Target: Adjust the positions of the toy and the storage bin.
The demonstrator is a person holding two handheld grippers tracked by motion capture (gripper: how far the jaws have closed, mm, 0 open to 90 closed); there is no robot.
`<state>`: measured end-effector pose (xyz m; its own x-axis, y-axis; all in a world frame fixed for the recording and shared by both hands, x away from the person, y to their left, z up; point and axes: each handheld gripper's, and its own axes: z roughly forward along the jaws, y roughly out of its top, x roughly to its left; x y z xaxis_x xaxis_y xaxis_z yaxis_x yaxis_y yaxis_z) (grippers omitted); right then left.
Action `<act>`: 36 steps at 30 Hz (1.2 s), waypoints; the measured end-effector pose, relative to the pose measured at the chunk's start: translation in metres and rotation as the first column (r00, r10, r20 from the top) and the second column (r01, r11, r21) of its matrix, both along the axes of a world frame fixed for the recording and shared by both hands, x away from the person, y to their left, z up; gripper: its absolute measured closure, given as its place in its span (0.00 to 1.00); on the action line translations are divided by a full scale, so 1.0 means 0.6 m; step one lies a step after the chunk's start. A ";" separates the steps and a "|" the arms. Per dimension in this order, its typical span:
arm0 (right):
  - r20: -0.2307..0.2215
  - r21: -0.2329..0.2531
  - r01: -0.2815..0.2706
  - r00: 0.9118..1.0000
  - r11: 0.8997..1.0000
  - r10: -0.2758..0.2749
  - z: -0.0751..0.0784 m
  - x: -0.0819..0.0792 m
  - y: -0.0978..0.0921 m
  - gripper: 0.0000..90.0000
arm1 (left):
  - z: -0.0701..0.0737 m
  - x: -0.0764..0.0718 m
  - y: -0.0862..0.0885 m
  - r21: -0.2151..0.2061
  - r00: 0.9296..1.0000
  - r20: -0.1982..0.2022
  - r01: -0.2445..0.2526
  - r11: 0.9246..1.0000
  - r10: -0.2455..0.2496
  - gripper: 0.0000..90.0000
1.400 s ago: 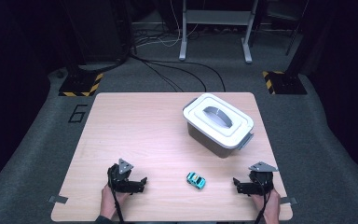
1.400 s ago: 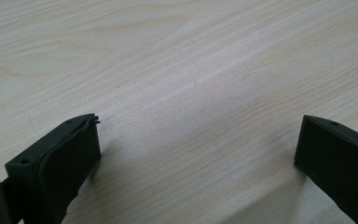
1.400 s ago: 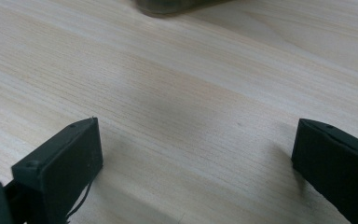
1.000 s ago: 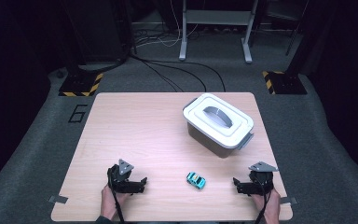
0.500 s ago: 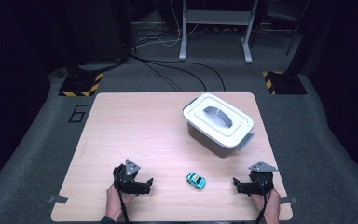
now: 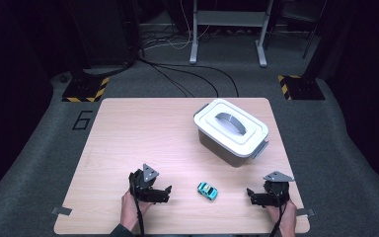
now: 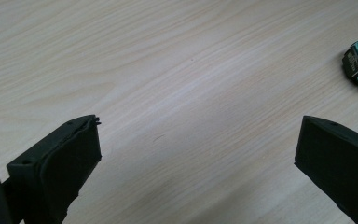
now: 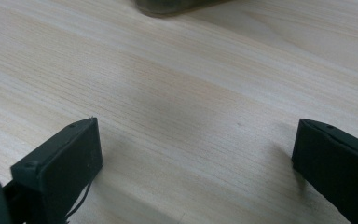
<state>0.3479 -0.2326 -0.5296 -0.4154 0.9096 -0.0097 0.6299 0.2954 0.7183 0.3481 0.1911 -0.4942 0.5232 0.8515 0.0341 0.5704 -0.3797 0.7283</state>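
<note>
nothing picked up, toy car on the table, box shut

both grippers sit low at the near edge of the table [image 6: 128, 128]. left gripper [image 6: 164, 193] has its jaws spread wide with bare wood between them, holding nothing. right gripper [image 6: 250, 194] is the same: jaws wide apart, nothing between them.

the small turquoise toy car [image 6: 207, 190] stands on its wheels on the table, between the two grippers and a bit nearer the left one. in the left gripper view it sits at the upper right, beyond the jaw tips and off to the side, not lined up between them. no contact with either gripper.

the grey storage box [image 6: 231, 132] is farther back on the right half of the table, well apart from the car. its white lid [image 6: 231, 124] is seated flat, handle on top, and the side clasp looks down, though it's too small to be sure.

my read: the work is at its very start. nothing is gripped, nothing opened. if the car is meant for the box, all of it is left: lid off, car grabbed, car in, lid back on. the left gripper looks best placed for the car, but needs to swing toward it first.
</note>
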 end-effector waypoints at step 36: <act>-0.001 0.001 0.000 1.000 1.000 0.000 0.000 0.000 0.000 0.01 | 0.033 -0.006 -0.149 -0.035 0.982 0.016 0.190 0.981 -0.189 0.00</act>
<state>0.3478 -0.2326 -0.5296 -0.4156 0.9095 -0.0081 0.6303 0.2944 0.7183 0.3444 0.1017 -0.4741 0.6749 0.7378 0.0131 0.4810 -0.4533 0.7504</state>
